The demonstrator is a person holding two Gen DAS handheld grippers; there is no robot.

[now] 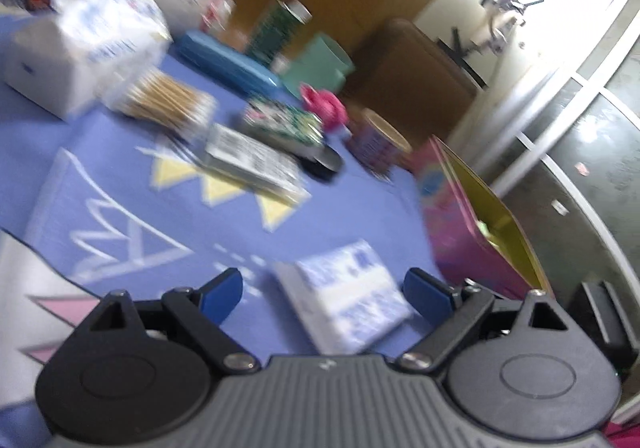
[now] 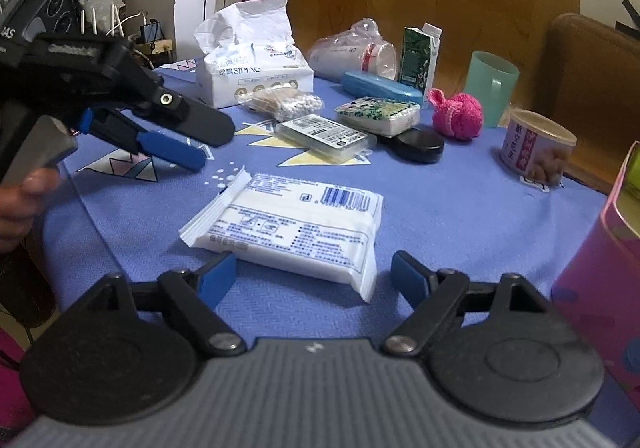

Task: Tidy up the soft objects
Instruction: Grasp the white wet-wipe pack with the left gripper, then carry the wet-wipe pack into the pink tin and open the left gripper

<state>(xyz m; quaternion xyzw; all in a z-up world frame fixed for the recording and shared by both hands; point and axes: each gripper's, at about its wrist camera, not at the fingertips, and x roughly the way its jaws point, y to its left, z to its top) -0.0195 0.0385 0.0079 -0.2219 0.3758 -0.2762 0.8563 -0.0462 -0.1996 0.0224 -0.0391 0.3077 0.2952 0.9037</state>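
A flat white pack of wipes (image 2: 292, 228) lies on the blue cloth, label side up. My right gripper (image 2: 314, 278) is open and empty, its blue pads on either side of the pack's near edge. My left gripper (image 1: 324, 290) is open, with the same pack (image 1: 348, 300) between its pads; that view is blurred. From the right wrist view the left gripper (image 2: 188, 144) hovers at the left, above the cloth and left of the pack. A pink crocheted ball (image 2: 458, 114), a tissue pack (image 2: 256, 68) and a bag of cotton swabs (image 2: 286, 102) lie farther back.
A pink box with a yellow inside (image 2: 600, 280) stands at the right edge; it also shows in the left wrist view (image 1: 476, 232). A can (image 2: 536, 150), teal cup (image 2: 490, 88), carton (image 2: 418, 56), blue case (image 2: 380, 86), black lid (image 2: 420, 146) and flat packs (image 2: 328, 136) crowd the back.
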